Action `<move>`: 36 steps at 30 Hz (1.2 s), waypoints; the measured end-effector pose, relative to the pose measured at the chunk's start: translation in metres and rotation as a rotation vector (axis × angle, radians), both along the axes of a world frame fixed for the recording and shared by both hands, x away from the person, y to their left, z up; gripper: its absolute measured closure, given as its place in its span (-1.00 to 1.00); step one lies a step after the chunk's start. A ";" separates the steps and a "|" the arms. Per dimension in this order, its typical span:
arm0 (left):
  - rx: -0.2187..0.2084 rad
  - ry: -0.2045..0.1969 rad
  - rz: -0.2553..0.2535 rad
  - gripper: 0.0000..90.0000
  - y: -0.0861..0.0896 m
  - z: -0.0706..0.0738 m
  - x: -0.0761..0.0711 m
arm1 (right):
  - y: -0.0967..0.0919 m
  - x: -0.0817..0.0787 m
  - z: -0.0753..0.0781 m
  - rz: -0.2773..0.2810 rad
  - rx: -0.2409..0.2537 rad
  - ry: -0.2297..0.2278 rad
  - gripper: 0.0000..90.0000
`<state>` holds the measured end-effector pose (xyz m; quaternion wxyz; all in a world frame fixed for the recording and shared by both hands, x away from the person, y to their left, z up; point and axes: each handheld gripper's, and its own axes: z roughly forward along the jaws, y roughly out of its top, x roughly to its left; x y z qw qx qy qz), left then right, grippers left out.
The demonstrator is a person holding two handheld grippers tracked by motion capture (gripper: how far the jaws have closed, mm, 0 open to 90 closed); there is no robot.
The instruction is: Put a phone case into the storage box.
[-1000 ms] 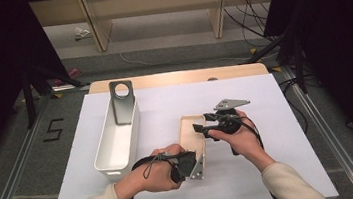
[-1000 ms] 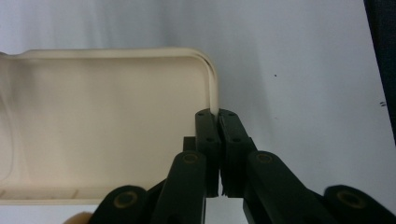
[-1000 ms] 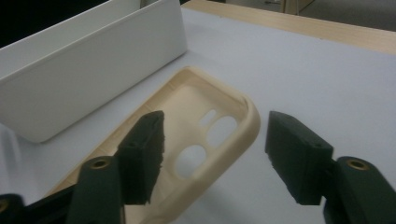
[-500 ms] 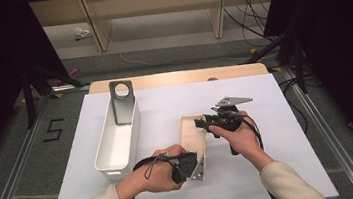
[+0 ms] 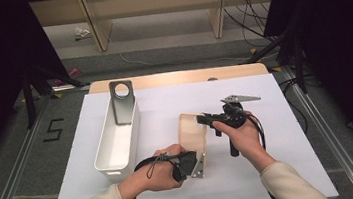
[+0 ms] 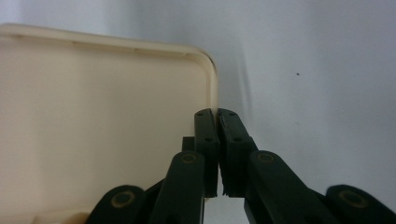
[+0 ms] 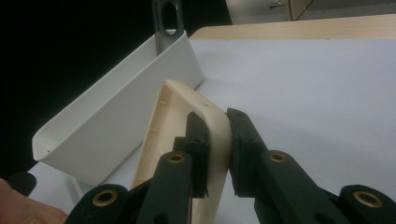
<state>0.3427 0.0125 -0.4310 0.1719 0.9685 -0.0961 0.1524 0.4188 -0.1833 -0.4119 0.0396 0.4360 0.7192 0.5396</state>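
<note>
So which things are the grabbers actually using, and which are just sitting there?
In use:
- cream tray, tipped up on its edge
- left gripper, shut on the tray's rim at the near end
- right gripper, its jaws just closing onto the tray's far corner

Just sitting there:
- white bin, beside the tray
- grey plate with a round hole, standing in the bin's far end

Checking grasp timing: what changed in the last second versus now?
The right claw has just been closing, its jaws now pressing on the far rim of the cream tray. The left claw stays shut on the tray's near edge. Tray, white bin and both hands kept their places.
</note>
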 end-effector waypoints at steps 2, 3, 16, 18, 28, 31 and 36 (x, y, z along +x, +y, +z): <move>-0.009 -0.013 0.021 0.85 0.002 0.000 0.003 | -0.001 -0.001 0.004 0.002 0.020 -0.002 0.79; -0.022 -0.017 0.035 0.76 0.004 0.001 0.005 | -0.001 -0.002 0.006 0.006 0.008 -0.012 0.79; -0.551 0.085 0.368 -0.22 0.059 0.024 0.034 | -0.012 -0.002 0.014 -0.013 0.025 -0.093 0.79; -0.564 0.054 0.403 -0.39 0.064 0.022 0.035 | -0.013 -0.003 0.015 -0.013 0.027 -0.096 0.79; -0.685 0.085 0.510 -0.46 0.071 0.020 0.037 | -0.019 -0.008 0.014 -0.004 0.043 -0.146 0.79; -0.705 0.084 0.532 -0.44 0.074 0.022 0.039 | -0.023 -0.010 0.014 -0.005 0.044 -0.156 0.79; -0.748 0.084 0.552 -0.40 0.077 0.026 0.040 | -0.024 -0.012 0.013 0.003 0.046 -0.162 0.79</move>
